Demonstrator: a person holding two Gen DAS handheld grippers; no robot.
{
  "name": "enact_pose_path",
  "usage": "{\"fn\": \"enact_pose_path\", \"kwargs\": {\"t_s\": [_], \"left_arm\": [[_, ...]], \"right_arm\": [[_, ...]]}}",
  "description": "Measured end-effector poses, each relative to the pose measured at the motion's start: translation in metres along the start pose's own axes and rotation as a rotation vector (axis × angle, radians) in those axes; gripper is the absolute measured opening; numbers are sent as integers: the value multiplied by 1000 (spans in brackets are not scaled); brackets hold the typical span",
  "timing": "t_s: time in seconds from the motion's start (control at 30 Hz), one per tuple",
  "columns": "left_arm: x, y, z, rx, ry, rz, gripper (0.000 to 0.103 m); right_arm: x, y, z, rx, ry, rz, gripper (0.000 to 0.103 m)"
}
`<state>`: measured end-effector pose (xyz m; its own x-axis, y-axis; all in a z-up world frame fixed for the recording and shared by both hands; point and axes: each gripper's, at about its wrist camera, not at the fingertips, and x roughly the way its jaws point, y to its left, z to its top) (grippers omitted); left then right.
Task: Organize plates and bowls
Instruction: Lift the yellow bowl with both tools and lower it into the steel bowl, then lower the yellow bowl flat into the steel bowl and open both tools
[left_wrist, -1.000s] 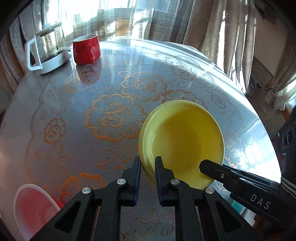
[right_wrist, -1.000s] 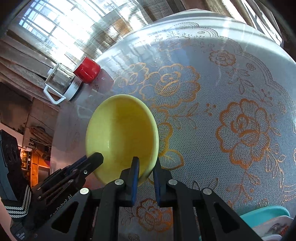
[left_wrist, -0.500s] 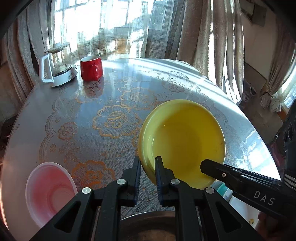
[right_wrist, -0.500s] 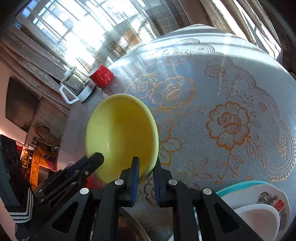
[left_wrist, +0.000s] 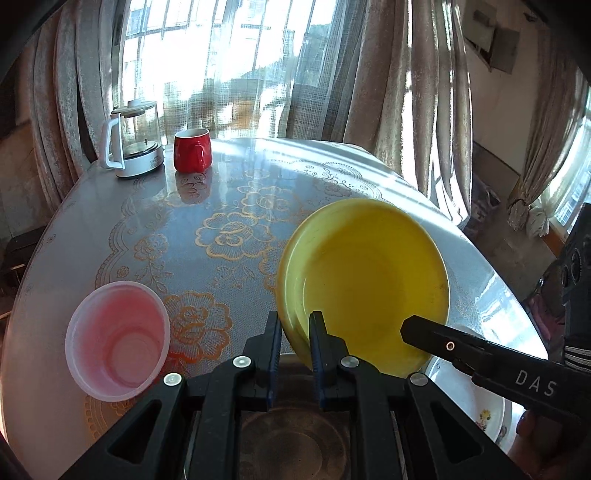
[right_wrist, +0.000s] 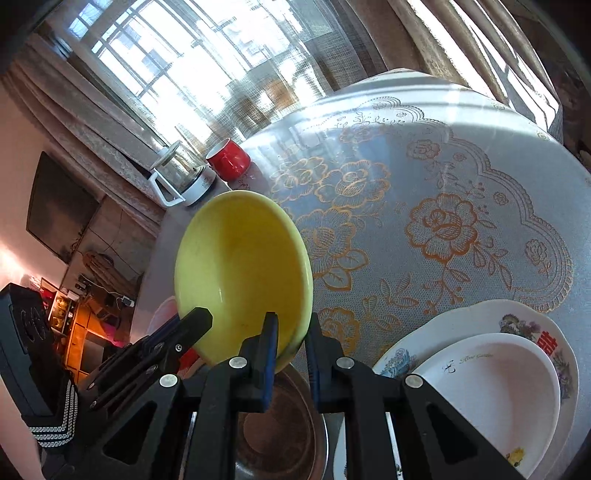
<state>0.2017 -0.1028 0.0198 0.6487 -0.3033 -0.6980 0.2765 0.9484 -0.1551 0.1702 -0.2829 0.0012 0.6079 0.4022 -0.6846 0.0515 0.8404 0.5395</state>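
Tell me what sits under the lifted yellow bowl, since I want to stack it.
A round metal bowl lies below the yellow bowl; the claws hide most of it.

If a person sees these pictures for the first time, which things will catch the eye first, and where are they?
First comes the yellow bowl, held tilted above the table at the centre, with the left gripper and the right gripper each clamped on its rim. Next, the red mug beside the glass kettle at the far edge near the window. The pink plastic cup stands at the near left.
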Motion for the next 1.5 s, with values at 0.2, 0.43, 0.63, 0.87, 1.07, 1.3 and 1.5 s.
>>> {"fn": "enact_pose_path", "kwargs": {"t_s": [0.2, 0.43, 0.63, 0.87, 1.07, 1.3, 1.5], "left_arm": [[-22, 8, -19, -22, -33, -16, 15], [-35, 17, -47, -52, -13, -28, 16], [-41, 23, -67, -55, 14, -24, 16], [-37, 30, -88, -64, 49, -15, 16], [-33, 33, -99, -64, 75, 0, 16], [-32, 31, -103, -54, 85, 6, 16], [-28, 36, -105, -70, 105, 16, 16]], "right_arm": [[-19, 11, -18, -20, -36, 30, 14], [-26, 19, -45, -17, -41, 62, 15], [-20, 17, -64, -9, 3, 73, 15], [-8, 17, -78, -6, 61, 48, 17], [2, 16, -86, 3, 104, 38, 17], [11, 19, -90, 3, 144, 16, 23], [13, 24, -87, 7, 151, 8, 30]]}}
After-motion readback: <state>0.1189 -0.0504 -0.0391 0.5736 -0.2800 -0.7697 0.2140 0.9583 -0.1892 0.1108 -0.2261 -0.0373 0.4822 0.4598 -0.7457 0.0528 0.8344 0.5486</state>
